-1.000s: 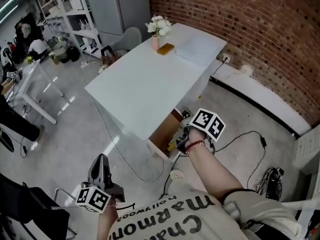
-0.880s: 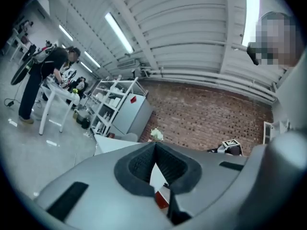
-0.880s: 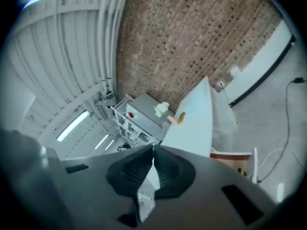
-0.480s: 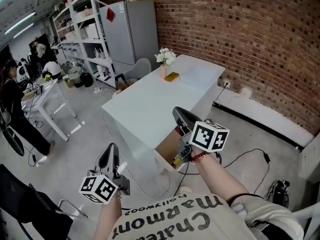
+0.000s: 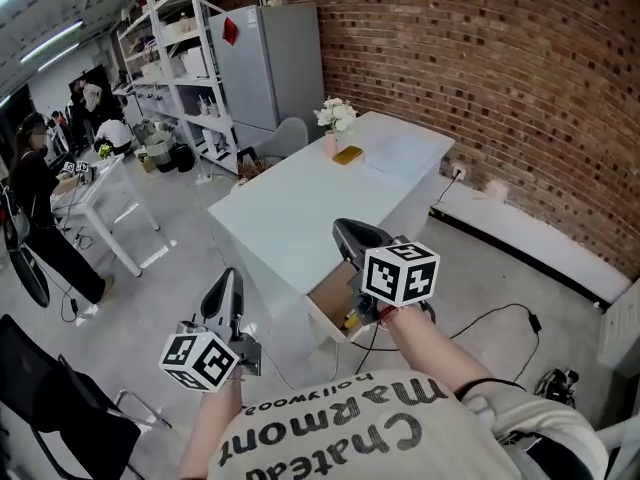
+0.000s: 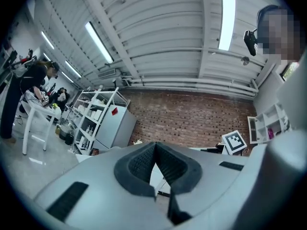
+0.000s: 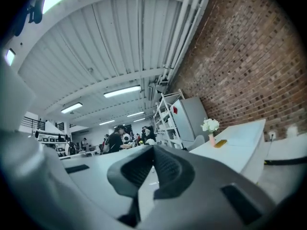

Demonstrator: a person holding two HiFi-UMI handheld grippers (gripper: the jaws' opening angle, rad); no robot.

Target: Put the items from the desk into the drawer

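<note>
The white desk (image 5: 300, 208) carries a vase of white flowers (image 5: 336, 118), a flat yellow item (image 5: 348, 154) and a pale sheet (image 5: 395, 153) at its far end. Under its near end a wooden drawer (image 5: 330, 303) stands pulled open, with something yellow (image 5: 348, 320) inside. My right gripper (image 5: 342, 232) is held up in front of the desk's near end, above the drawer, shut and empty (image 7: 153, 147). My left gripper (image 5: 229, 278) hangs over the floor left of the drawer, also shut with nothing in it (image 6: 155, 145). The right gripper view shows the desk (image 7: 240, 138), vase (image 7: 210, 126) and yellow item (image 7: 221, 143).
A grey chair (image 5: 285, 136), a grey fridge (image 5: 268, 63) and white shelving (image 5: 185, 58) stand behind the desk. People work at white tables (image 5: 95, 183) at the left. Cables (image 5: 505, 313) trail over the floor by the brick wall (image 5: 500, 78). A black chair (image 5: 50, 408) is at lower left.
Both grippers have risen. The right one came up from the open drawer and rolled, its marker cube now facing the camera. The head view has tilted up toward the room.
</note>
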